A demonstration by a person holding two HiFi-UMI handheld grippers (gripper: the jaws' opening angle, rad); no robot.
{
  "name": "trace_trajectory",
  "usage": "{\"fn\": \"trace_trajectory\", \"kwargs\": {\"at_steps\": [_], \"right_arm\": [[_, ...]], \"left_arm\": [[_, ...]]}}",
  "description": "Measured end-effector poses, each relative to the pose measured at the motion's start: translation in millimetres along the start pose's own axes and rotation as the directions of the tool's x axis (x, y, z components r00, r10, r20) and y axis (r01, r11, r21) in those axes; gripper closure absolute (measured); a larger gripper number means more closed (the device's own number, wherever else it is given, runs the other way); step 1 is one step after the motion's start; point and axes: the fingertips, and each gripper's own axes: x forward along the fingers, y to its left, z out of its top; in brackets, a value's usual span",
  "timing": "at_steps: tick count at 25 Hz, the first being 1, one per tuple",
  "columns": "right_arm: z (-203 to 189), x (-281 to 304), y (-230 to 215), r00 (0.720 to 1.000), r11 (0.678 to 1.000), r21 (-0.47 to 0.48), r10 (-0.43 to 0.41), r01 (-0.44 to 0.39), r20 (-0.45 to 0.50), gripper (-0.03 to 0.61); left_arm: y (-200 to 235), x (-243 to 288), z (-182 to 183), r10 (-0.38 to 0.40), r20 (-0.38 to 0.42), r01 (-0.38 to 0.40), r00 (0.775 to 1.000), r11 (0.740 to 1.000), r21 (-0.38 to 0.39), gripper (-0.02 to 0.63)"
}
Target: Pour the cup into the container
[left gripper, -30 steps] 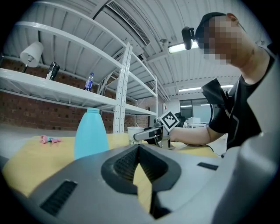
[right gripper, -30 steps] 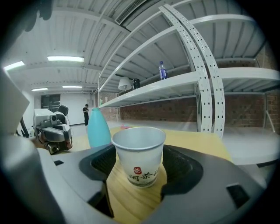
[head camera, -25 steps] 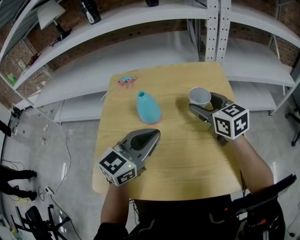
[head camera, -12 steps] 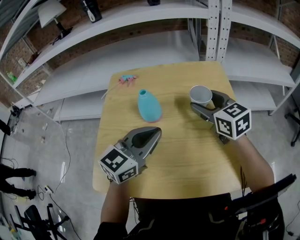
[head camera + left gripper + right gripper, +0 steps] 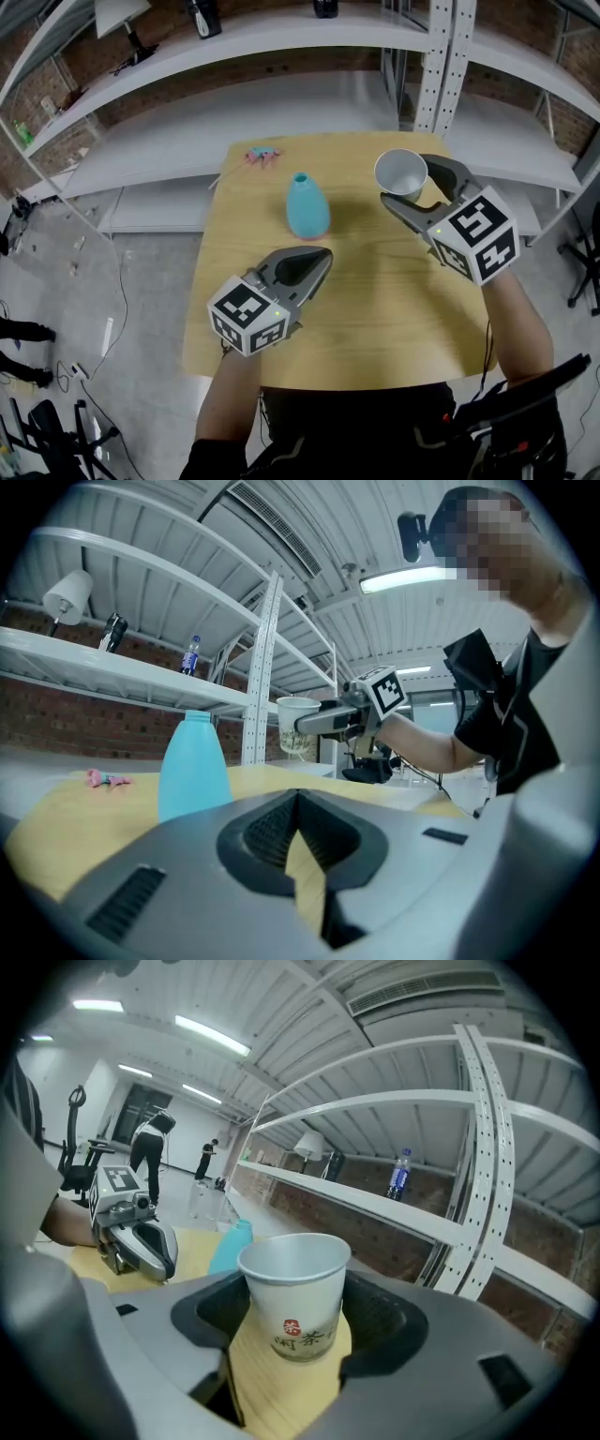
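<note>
A white paper cup [image 5: 401, 172] with red print is held upright, lifted off the table, with my right gripper [image 5: 411, 185] shut on its sides. The right gripper view shows the cup [image 5: 295, 1293] between the jaws, and it looks empty. The container, a light-blue narrow-necked bottle [image 5: 307, 206], stands upright mid-table, left of the cup. It shows behind the cup as the blue bottle [image 5: 232, 1244]. My left gripper [image 5: 302, 266] hovers low near the table's front, jaws shut on nothing, pointing toward the bottle [image 5: 194, 761] and the raised cup [image 5: 298, 726].
The wooden table [image 5: 375, 309] carries a small pink object [image 5: 262, 155] at its far left corner. White metal shelving [image 5: 281, 103] runs behind the table, with an upright post [image 5: 436, 66] at the back right. Glass panel and cables lie on the floor at left.
My right gripper has lifted the cup off the table and raised it slightly forward. The left gripper has stayed about where it was, and the bottle has not moved.
</note>
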Motion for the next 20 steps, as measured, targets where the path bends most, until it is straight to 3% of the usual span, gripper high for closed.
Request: {"fn": "trace_trajectory", "kwargs": {"at_steps": [11, 20], "right_arm": [[31, 30, 21, 0.997, 0.988, -0.155, 0.006, -0.018, -0.075, 0.265], [48, 64, 33, 0.991, 0.946, -0.323, -0.041, -0.003, -0.13, 0.265]], "left_arm": [[-16, -2, 1, -0.041, 0.002, 0.041, 0.999, 0.999, 0.008, 0.612], [-17, -4, -1, -0.048, 0.004, 0.048, 0.999, 0.999, 0.006, 0.612]]}}
